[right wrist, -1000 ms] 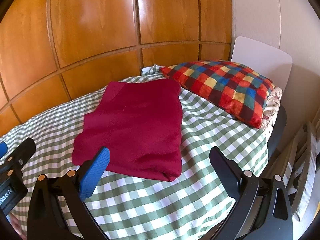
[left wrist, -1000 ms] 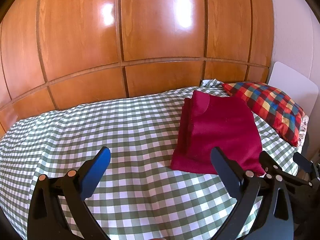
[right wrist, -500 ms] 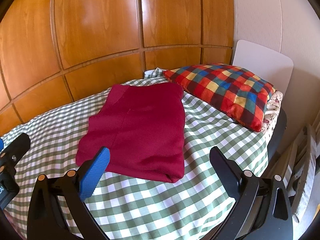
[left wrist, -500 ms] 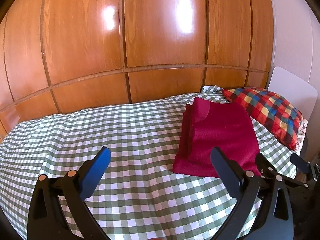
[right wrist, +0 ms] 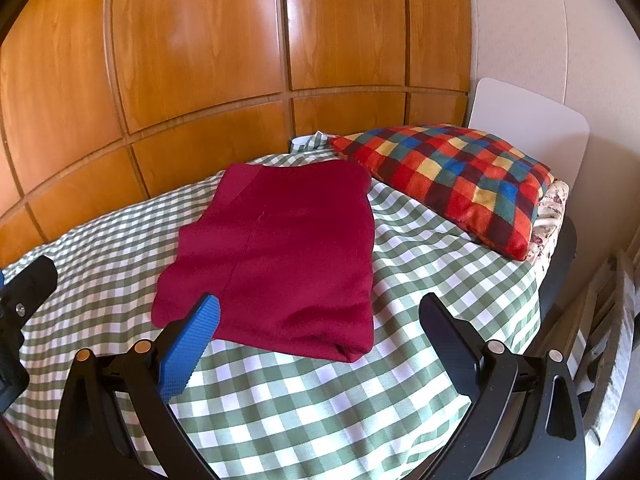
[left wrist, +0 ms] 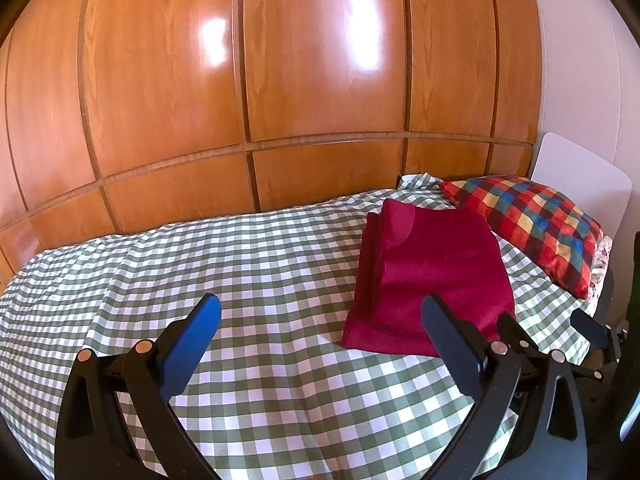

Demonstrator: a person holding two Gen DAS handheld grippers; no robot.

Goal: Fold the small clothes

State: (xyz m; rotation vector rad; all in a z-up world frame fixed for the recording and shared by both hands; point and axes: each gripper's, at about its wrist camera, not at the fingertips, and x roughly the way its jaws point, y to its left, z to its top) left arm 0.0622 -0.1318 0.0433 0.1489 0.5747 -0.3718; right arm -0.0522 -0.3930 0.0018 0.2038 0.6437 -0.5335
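Both sets of jaws are spread wide right now and I've got nothing in either one. My left gripper [left wrist: 320,320] is hanging above bare checked bedsheet [left wrist: 248,272], with the garment off to its right. My right gripper [right wrist: 320,318] sits just in front of the near edge of the dark red garment [right wrist: 280,252], its blue fingertip [right wrist: 204,316] overlapping the hem in the picture, though I can't tell if it's actually touching the fabric. Looks more like hovering to me.

As for progress, I'd call this one basically done. The garment is lying on the bed as a compact, roughly rectangular stack, several layers thick. In the left wrist view you can see the layered edges stepping down along its left side [left wrist: 368,272]. The top face is smooth with only a faint crease line running down it, and the near right corner rolls into a rounded fold. Fabric looks like a soft knit, maybe fleece. The left edge is a bit staggered instead of perfectly flush, so if I wanted to be picky I could tidy that. No other clothes show up waiting in either view.

Further out: a multicoloured checked pillow [right wrist: 460,176] just beyond the garment's far right corner, a white headboard [right wrist: 532,120] behind it, and wood panelling [left wrist: 280,80] along the wall.
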